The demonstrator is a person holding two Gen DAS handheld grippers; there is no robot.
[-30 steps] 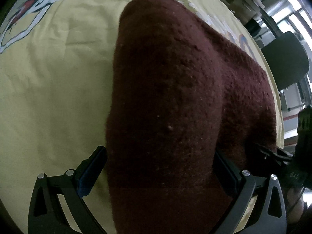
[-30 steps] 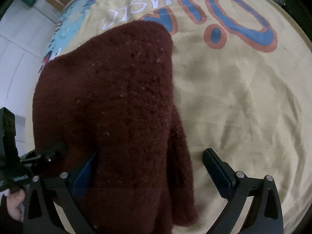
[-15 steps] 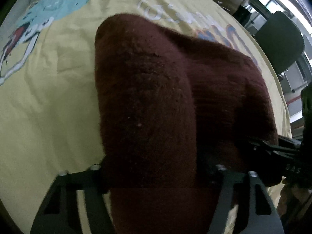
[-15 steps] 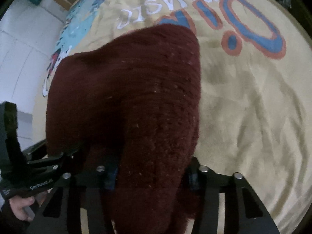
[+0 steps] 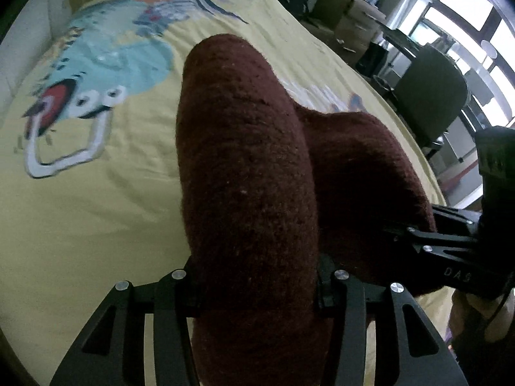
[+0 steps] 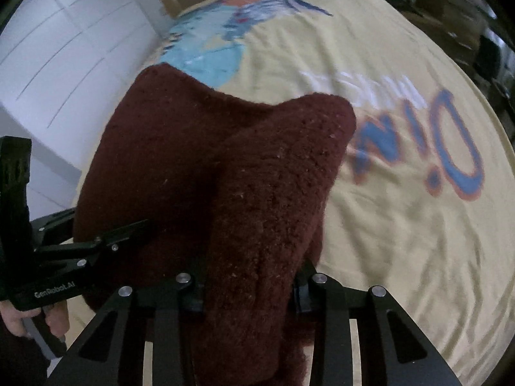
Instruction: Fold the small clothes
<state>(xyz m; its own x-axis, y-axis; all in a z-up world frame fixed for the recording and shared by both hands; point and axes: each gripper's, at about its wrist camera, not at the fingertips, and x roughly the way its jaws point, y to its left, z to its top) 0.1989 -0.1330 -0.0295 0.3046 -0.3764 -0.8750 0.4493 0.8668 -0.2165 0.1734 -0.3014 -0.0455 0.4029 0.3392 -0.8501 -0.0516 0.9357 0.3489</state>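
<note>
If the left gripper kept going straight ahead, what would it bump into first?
The left gripper is shut on the maroon knit garment, which fills its path. Beyond that, probably the yellow printed sheet, though depth is unclear.

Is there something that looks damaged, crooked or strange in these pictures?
Nothing stands out. The maroon knit garment is pinched in both the left hand-held gripper and the right hand-held gripper above the yellow printed sheet. The sheet has soft wrinkles only. No tear or stain is visible.
</note>
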